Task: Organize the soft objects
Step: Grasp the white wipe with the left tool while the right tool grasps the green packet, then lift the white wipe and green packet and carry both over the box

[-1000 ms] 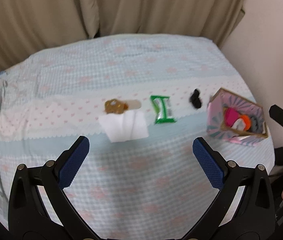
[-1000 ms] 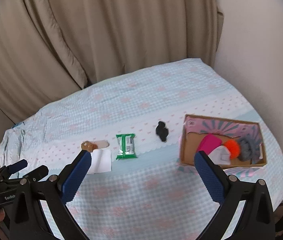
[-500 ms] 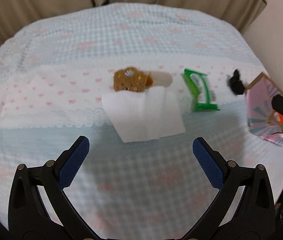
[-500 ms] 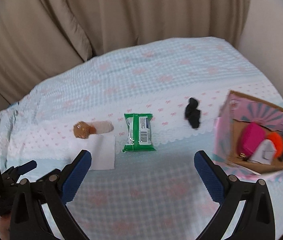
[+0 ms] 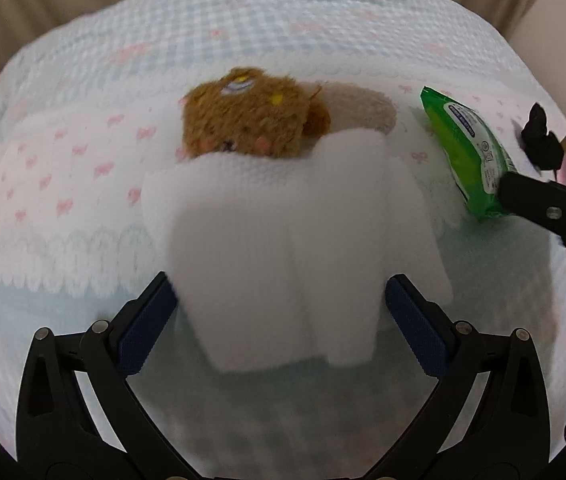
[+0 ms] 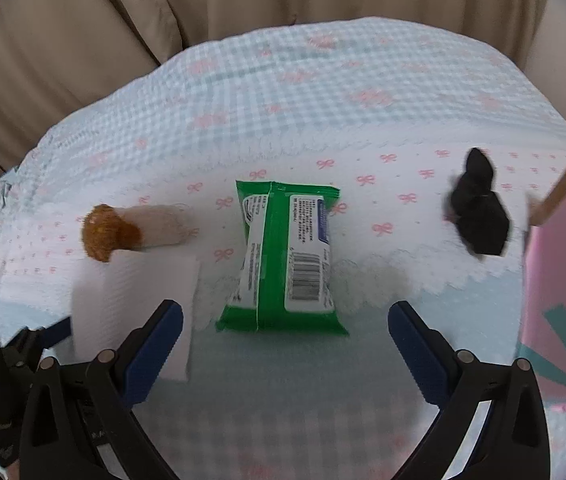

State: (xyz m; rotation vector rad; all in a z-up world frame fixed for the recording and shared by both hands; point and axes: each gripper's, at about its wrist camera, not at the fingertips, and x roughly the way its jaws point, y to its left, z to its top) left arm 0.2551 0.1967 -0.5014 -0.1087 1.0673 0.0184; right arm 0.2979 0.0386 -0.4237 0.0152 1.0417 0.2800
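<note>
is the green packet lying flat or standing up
Lying flat. The green wipes packet rests on the bedspread with its back seam and barcode label facing up, between the open fingers of the right gripper.

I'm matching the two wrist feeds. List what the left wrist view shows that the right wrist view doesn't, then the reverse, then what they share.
Left wrist only: the brown plush toy's face, and the open left gripper straddling the white cloth.

Right wrist only: the green packet's barcode and the pink box's patterned side, with the open right gripper short of the packet.

Both: toy, cloth, packet, black item, checked bedspread.
</note>
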